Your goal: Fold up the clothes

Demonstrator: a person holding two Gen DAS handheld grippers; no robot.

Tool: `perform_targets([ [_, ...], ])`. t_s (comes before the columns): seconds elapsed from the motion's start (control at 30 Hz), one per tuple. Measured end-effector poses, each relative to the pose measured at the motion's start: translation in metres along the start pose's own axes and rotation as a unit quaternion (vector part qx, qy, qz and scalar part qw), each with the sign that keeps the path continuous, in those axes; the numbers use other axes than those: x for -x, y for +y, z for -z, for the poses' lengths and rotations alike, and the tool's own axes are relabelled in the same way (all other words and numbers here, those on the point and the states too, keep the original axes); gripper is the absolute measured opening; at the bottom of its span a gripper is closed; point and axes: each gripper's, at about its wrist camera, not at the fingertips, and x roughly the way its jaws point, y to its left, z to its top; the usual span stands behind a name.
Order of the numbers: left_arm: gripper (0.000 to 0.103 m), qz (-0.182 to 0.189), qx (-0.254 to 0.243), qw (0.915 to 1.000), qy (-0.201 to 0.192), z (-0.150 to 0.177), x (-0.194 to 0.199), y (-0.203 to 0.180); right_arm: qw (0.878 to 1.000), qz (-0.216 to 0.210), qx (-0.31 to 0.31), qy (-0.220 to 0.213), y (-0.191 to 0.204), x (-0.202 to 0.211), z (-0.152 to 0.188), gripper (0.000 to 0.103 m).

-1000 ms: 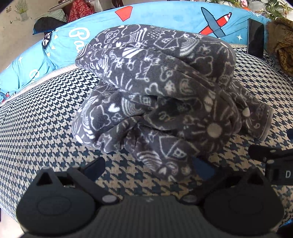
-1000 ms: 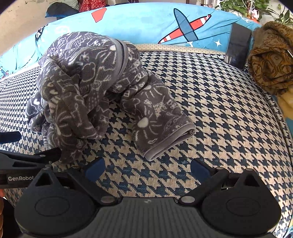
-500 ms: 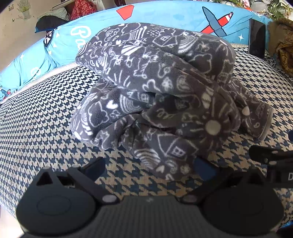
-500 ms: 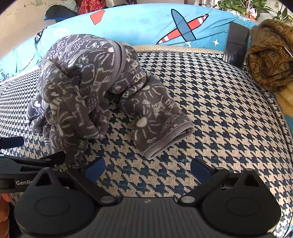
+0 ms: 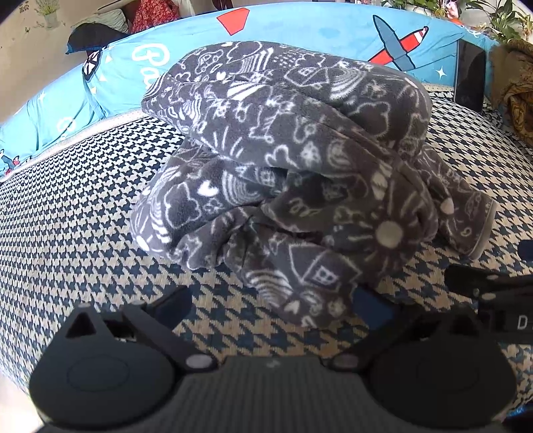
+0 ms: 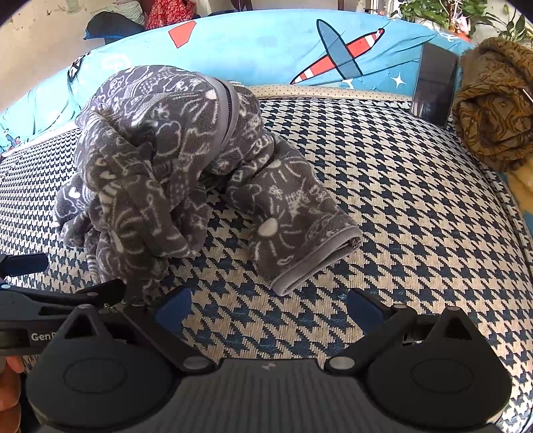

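A dark grey fleece garment with white doodle print [image 5: 293,173] lies crumpled in a heap on the houndstooth bed cover [image 5: 66,213]. In the right wrist view the heap [image 6: 156,160] sits at the left, with one sleeve and its grey cuff [image 6: 313,256] stretched toward me. My left gripper [image 5: 271,306] is open, its jaws wide apart, right at the near edge of the heap, whose lowest fold hangs between the fingers. My right gripper [image 6: 268,304] is open and empty, just short of the sleeve cuff. The left gripper [image 6: 63,293] shows at the left edge of the right wrist view.
A blue quilt with a red-and-blue airplane print [image 6: 299,50] runs along the back. A brown patterned cloth [image 6: 493,106] is piled at the right. A dark phone-like slab [image 6: 433,83] leans against the quilt. Potted plants [image 6: 443,13] stand behind.
Both grippers have crept slightly forward toward the garment, which looks a little larger. Both stayed open. The garment has not moved.
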Motion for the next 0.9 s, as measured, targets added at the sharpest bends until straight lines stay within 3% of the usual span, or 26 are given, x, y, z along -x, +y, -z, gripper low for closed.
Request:
perform_targets([
  [0.9,0.103,-0.002,0.003,1.0,-0.004,0.0007,0.0012,0.0,1.0,-0.005,0.0,-0.005,-0.0003,0.0034,0.0011,0.1],
])
